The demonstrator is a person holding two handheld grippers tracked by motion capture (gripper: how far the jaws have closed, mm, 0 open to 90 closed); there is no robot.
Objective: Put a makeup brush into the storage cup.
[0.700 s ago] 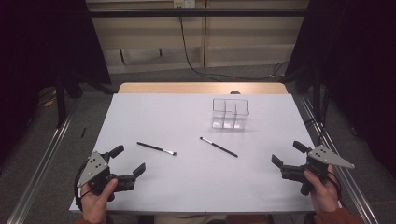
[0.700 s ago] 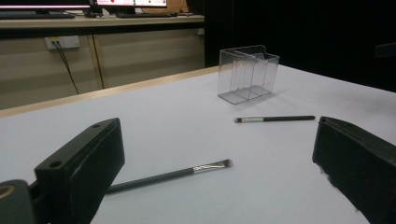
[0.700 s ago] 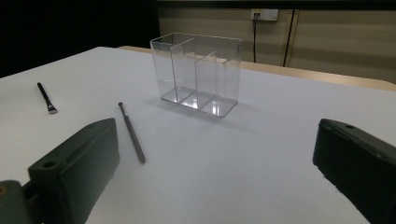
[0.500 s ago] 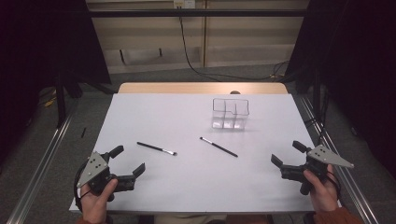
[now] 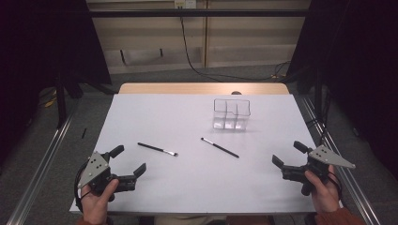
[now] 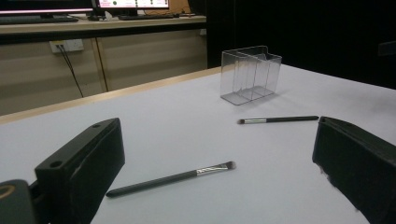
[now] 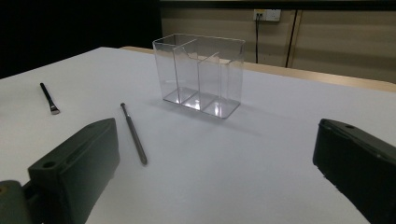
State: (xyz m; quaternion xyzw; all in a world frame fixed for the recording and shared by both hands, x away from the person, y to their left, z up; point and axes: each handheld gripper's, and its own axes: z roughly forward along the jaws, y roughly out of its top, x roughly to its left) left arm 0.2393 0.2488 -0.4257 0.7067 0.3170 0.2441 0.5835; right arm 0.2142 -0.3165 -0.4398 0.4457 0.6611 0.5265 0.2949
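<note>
Two slim black brushes lie on the white table [image 5: 187, 197]: one left of centre [image 5: 157, 149], one right of centre [image 5: 219, 147]. Behind them a clear organiser [image 5: 231, 114] with three compartments stands upright and empty. My left gripper [image 5: 130, 158] rests at the near left, open, nothing between its jaws; in the left gripper view the nearer brush [image 6: 170, 178] lies just ahead of them, the other brush [image 6: 278, 120] and the organiser [image 6: 251, 73] farther off. My right gripper [image 5: 287, 153] sits at the near right, open and empty, facing a brush [image 7: 134, 134] and the organiser [image 7: 200, 74].
A wooden strip [image 5: 202, 88] edges the table's far side. Metal rails [image 5: 42, 164] run along both sides on the floor. A cable [image 5: 197, 56] hangs from a wall socket behind. Dark curtains flank the scene.
</note>
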